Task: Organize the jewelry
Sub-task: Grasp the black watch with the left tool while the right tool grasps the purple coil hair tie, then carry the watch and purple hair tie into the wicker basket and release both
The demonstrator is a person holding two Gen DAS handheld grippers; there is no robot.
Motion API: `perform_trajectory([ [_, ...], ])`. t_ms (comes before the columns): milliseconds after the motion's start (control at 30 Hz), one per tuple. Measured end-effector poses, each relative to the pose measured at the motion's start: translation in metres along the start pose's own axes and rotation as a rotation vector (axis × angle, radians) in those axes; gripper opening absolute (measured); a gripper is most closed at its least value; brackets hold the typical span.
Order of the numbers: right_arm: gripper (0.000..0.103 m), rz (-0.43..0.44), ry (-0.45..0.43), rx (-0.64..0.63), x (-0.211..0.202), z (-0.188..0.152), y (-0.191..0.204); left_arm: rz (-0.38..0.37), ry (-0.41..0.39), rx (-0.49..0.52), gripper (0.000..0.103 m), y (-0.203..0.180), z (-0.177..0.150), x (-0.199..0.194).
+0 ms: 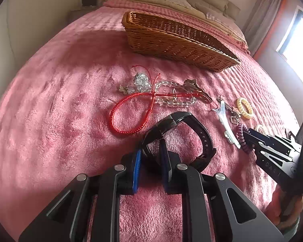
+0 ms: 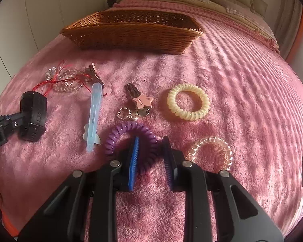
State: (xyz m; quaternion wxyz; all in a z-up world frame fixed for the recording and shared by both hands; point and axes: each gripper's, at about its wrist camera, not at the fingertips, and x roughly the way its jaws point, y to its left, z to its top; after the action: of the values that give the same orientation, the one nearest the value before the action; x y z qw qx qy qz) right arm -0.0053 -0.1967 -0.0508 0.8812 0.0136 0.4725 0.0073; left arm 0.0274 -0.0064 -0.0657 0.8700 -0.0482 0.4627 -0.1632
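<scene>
My left gripper [image 1: 150, 151] straddles the strap of a black watch [image 1: 183, 133] on the pink blanket, jaws partly closed around it; the watch also shows in the right wrist view [image 2: 33, 117]. My right gripper [image 2: 150, 143] is open, its jaws astride the near side of a purple spiral hair tie [image 2: 129, 139]. A wicker basket [image 1: 171, 40] stands behind the jewelry, also in the right wrist view [image 2: 131, 30]. A red cord bracelet [image 1: 129, 113] and a clear bead bracelet [image 1: 175, 96] lie ahead of the watch.
A cream spiral tie [image 2: 188, 104], a clear spiral tie [image 2: 212, 151], a pale blue hair clip [image 2: 94, 113], a pink star clip [image 2: 141, 100] and a small rhinestone charm [image 2: 124, 114] lie on the blanket [image 2: 242, 80]. Pillows are beyond the basket.
</scene>
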Motion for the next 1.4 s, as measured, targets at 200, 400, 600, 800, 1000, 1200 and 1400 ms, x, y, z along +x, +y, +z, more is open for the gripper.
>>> perform_trajectory([
  [200, 0.025, -0.01, 0.001, 0.035, 0.0, 0.001, -0.001, 0.0, -0.003, 0.01, 0.016, -0.001, 0.0, -0.001],
  [400, 0.01, 0.059, -0.055, 0.072, -0.013, -0.004, -0.01, -0.003, -0.056, 0.056, 0.013, -0.01, -0.003, -0.012],
  [600, 0.01, 0.077, -0.124, 0.046, -0.034, 0.002, -0.004, -0.016, -0.115, 0.081, 0.01, -0.016, 0.001, -0.03],
  [800, 0.01, 0.106, -0.248, 0.048, -0.07, 0.031, -0.001, -0.034, -0.205, 0.1, 0.01, -0.023, 0.024, -0.056],
  [1000, 0.01, 0.126, -0.349, 0.08, -0.08, 0.111, -0.009, -0.036, -0.298, 0.127, 0.01, -0.036, 0.094, -0.066],
  [1200, 0.01, 0.133, -0.263, 0.136, -0.02, 0.193, -0.027, -0.031, -0.269, 0.136, 0.01, -0.046, 0.178, -0.013],
  [1400, 0.01, 0.139, -0.05, 0.173, 0.069, 0.224, -0.04, 0.001, -0.139, 0.102, 0.01, -0.039, 0.215, 0.066],
])
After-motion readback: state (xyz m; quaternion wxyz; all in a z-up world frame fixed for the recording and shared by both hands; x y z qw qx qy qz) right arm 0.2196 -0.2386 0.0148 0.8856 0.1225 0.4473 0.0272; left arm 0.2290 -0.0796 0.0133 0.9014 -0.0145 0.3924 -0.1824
